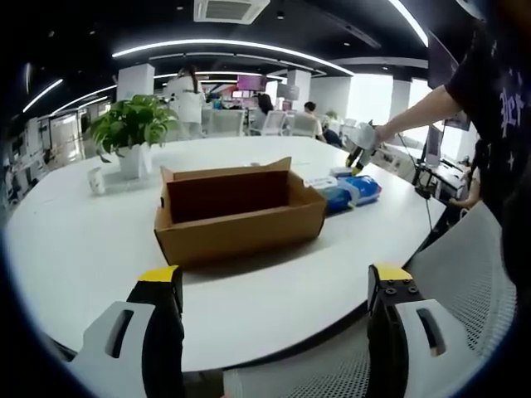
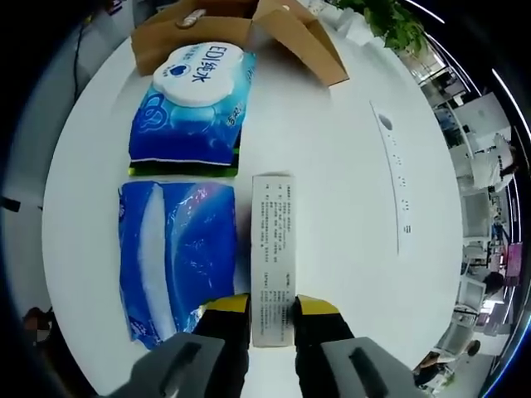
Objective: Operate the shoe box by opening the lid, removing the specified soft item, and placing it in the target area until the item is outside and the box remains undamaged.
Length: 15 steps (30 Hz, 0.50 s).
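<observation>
A brown cardboard shoe box [image 1: 236,211] stands open on the white table [image 1: 99,249], its lid flap folded up at the back; its inside looks bare from here. My left gripper [image 1: 278,286] hangs open near the table's front edge, well short of the box. In the right gripper view, my right gripper [image 2: 272,313] is shut on a long white carton [image 2: 273,257] lying on the table. Beside it lie a blue soft pack [image 2: 176,257] and a blue wet-wipes pack [image 2: 192,108], with the box [image 2: 241,29] beyond. The right gripper [image 1: 358,157] also appears past the box, held by a person's arm.
A potted plant [image 1: 133,133] and a small white cup [image 1: 97,180] stand at the far left of the table. A mesh chair back [image 1: 465,282] sits at the near right. A white ruler-like strip [image 2: 394,178] lies on the table. People sit in the background office.
</observation>
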### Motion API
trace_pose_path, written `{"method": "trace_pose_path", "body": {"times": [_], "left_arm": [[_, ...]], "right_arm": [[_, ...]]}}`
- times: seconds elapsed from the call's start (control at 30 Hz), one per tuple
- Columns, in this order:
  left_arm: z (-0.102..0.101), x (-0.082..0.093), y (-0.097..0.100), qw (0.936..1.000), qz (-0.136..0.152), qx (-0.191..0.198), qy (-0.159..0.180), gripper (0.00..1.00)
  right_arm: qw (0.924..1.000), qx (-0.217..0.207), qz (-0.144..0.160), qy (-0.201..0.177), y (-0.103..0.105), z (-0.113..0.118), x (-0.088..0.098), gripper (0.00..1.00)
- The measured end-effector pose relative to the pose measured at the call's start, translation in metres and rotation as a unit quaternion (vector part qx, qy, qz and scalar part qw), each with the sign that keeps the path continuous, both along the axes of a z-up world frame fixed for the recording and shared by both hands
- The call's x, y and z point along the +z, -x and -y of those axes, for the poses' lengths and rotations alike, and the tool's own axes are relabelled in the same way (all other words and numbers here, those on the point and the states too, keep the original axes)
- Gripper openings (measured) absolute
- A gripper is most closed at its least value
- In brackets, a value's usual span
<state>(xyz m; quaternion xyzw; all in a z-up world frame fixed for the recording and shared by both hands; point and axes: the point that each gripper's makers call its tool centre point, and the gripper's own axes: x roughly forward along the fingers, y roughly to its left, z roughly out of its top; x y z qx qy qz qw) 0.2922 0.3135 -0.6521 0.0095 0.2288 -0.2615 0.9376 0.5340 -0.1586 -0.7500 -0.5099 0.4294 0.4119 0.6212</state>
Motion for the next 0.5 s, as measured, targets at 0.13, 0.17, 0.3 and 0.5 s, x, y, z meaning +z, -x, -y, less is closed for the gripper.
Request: {"method": "trace_pose_path", "body": {"times": [0.13, 0.17, 0.3, 0.5], "left_arm": [[-0.0003, -0.0001, -0.0002, 1.0000, 0.000, 0.001, -0.001, 0.91], [-0.0005, -0.0001, -0.0003, 1.0000, 0.000, 0.001, -0.001, 0.91], [-0.0005, 0.0000, -0.0003, 1.0000, 0.000, 0.001, -0.001, 0.91], [-0.0008, 0.0003, -0.0003, 1.0000, 0.001, 0.001, -0.001, 0.91]], "right_arm": [[1.0000, 0.003, 0.004, 0.005, -0.0017, 0.0002, 0.0001, 0.16], [1.0000, 0.002, 0.004, 0.005, -0.0018, 0.0003, 0.0001, 0.16], [0.9999, 0.001, 0.008, 0.007, -0.0040, 0.0007, 0.0008, 0.17], [0.9998, 0.006, 0.016, 0.014, -0.0080, 0.0019, 0.0024, 0.17]]}}
